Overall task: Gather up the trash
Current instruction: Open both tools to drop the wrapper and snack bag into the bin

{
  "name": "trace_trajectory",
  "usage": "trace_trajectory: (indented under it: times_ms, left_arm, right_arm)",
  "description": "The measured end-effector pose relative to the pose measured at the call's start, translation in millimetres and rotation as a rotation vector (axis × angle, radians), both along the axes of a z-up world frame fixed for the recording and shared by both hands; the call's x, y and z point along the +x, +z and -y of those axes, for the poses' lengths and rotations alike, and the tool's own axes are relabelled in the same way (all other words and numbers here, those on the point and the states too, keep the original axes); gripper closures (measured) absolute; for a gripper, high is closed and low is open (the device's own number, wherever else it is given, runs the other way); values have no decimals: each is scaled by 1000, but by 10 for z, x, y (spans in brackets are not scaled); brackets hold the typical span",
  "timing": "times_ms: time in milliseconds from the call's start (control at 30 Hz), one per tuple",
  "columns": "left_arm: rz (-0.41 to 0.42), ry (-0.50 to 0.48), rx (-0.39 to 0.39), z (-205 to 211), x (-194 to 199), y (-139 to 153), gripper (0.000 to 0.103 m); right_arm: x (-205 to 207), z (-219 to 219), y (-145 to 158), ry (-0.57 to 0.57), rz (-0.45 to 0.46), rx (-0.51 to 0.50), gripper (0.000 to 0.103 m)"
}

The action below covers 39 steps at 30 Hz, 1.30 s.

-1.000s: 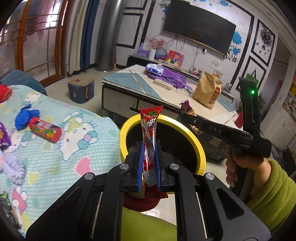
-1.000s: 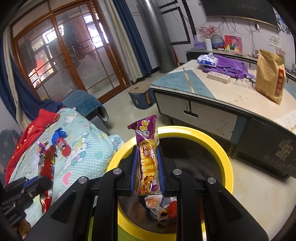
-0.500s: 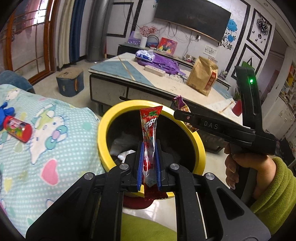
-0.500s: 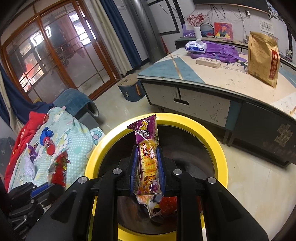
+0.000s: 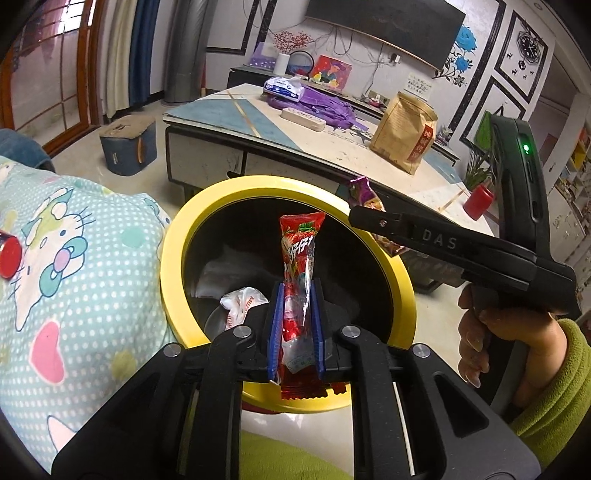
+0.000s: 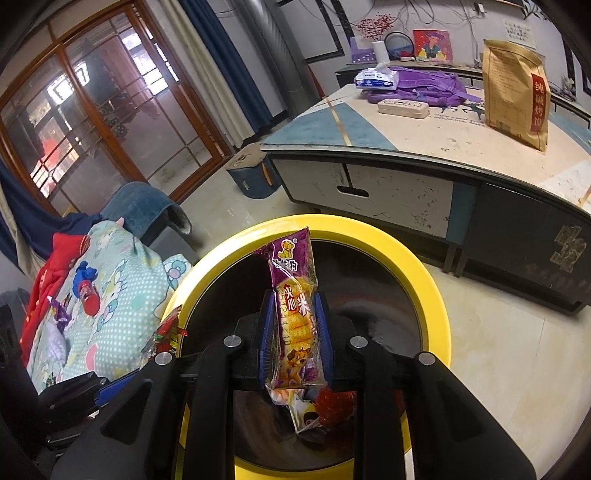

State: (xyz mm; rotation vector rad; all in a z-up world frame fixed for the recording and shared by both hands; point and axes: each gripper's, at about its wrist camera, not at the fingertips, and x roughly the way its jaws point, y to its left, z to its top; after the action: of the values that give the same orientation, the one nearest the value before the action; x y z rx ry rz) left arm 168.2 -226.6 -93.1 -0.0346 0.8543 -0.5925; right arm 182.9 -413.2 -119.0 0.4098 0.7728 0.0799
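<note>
the low table [image 6: 461, 147] fills the room's middle. on its top a brown paper bag [image 6: 515, 92] stands upright near the right end, a purple backpack [image 6: 421, 86] lies toward the far edge with a tissue pack [image 6: 376, 78] touching its left side, and a beige power strip [image 6: 403, 109] lies just in front of the backpack. a blue stool [image 6: 255, 173] sits on the floor just beyond the table's left end. a dark tv [image 5: 384, 22] hangs on the wall behind the table, a wall clock [image 5: 529, 44] to its right.
</note>
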Motion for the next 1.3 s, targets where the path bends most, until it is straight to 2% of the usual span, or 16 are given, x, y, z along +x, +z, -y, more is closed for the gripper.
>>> trace_trajectory:
  times_ms: [33, 100, 167, 233, 267, 300, 433, 567, 1300]
  left_arm:
    - [2, 6, 1, -14, -8, -5, 78]
    - [9, 16, 1, -23, -10, 3, 65]
    - [19, 23, 7, -47, -17, 16, 59]
    - [29, 33, 5, -69, -27, 42, 49]
    - [30, 34, 1, -77, -33, 52, 47]
    - [37, 40, -1, -98, -38, 69, 42]
    - [54, 65, -15, -187, -54, 142, 11]
    - [59, 89, -41, -278, -72, 218, 11]
    - [204, 271, -32, -814, -288, 650, 11]
  right_arm:
    - [2, 11, 0, -5, 0, 2, 77]
    - [1, 32, -3, -17, 1, 8, 71]
    - [-1, 34, 0, -25, 2, 6, 65]
    - [-5, 35, 4, -29, 3, 6, 58]
    - [-7, 38, 9, -32, 6, 8, 55]
    - [-12, 37, 17, -35, 10, 6, 54]
    - [-37, 38, 65, -49, 28, -1, 44]
    - [-65, 36, 129, -59, 48, -9, 37]
    - [-161, -341, 438, 37, 127, -35, 34]
